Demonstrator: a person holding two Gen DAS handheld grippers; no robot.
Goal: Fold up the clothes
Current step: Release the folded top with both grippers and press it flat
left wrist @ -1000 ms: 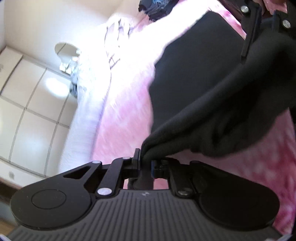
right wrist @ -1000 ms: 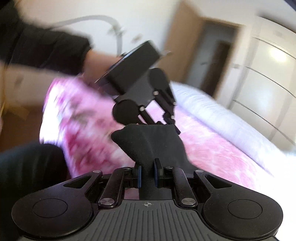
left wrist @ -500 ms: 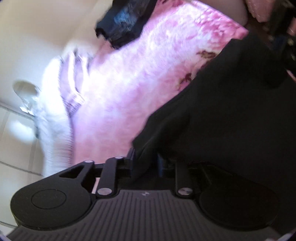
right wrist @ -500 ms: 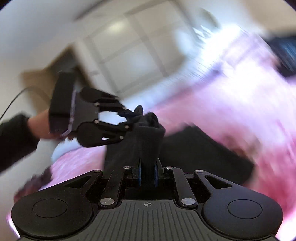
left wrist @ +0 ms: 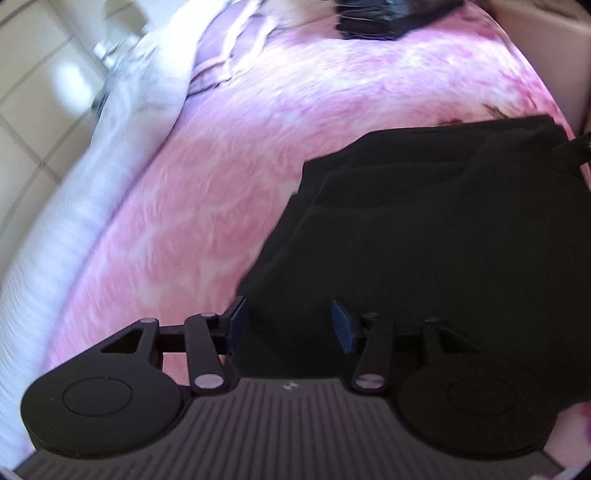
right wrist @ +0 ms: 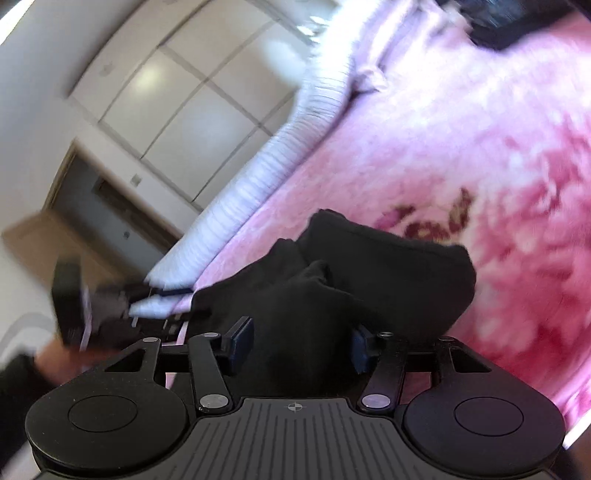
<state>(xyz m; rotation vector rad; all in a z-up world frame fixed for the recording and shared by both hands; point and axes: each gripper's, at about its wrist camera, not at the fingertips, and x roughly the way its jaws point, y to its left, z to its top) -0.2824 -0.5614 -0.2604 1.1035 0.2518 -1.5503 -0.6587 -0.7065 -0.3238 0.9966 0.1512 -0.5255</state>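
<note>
A black garment (left wrist: 424, 221) lies folded in layers on the pink fleece blanket (left wrist: 229, 177). My left gripper (left wrist: 290, 325) is open, its blue-padded jaws spread over the garment's near corner. In the right wrist view the same garment (right wrist: 351, 280) lies bunched on the blanket (right wrist: 461, 155). My right gripper (right wrist: 301, 345) is open too, jaws apart around the cloth's near edge. The left gripper (right wrist: 110, 306) shows blurred at the left of that view, at the garment's other end.
A white ribbed quilt (left wrist: 74, 206) runs along the bed's far side. A dark pile of clothes (left wrist: 384, 18) sits at the head end. White wardrobe doors (right wrist: 177, 110) and a doorway (right wrist: 99, 214) stand beyond the bed.
Both grippers held the garment lifted; now it lies on the blanket and both grippers have opened and released it.
</note>
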